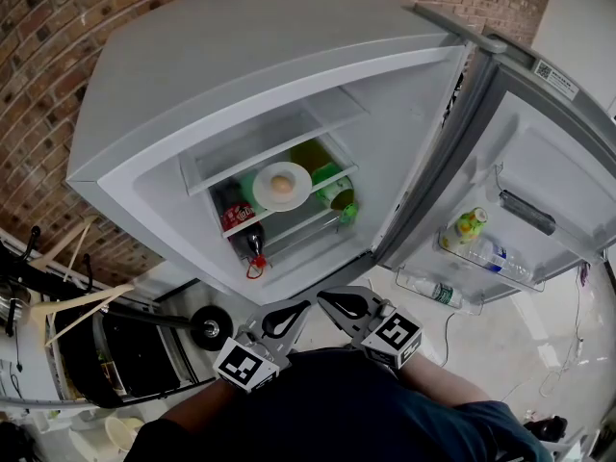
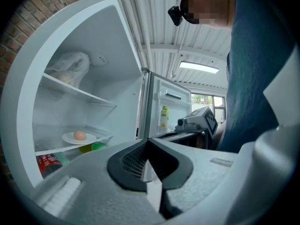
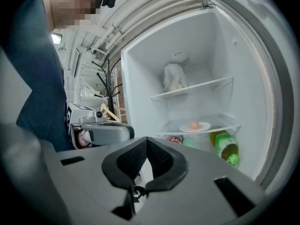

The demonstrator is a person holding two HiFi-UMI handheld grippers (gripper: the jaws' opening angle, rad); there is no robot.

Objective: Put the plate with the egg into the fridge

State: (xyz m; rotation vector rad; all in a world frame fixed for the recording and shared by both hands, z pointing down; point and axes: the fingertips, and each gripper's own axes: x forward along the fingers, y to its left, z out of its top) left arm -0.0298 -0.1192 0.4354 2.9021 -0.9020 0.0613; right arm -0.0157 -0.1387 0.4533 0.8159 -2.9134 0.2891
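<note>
The white plate (image 1: 263,194) with the egg (image 1: 281,185) rests on a glass shelf inside the open fridge (image 1: 192,85). It also shows in the left gripper view as the plate (image 2: 89,138) and egg (image 2: 79,135), and in the right gripper view as the plate (image 3: 205,126) and egg (image 3: 194,124). Both grippers are held back in front of the fridge, close to my body and well short of the shelf. My left gripper (image 1: 306,305) (image 2: 147,140) is shut on nothing. Beside it, my right gripper (image 1: 322,298) (image 3: 146,138) is shut and empty too.
Under the plate's shelf lie a green bottle (image 1: 337,192) and a cola bottle (image 1: 245,231). A pale bag (image 2: 70,67) sits on the upper shelf. The fridge door (image 1: 549,162) stands open at the right with bottles (image 1: 467,227) in its racks. Wooden hangers (image 1: 72,306) are at the left.
</note>
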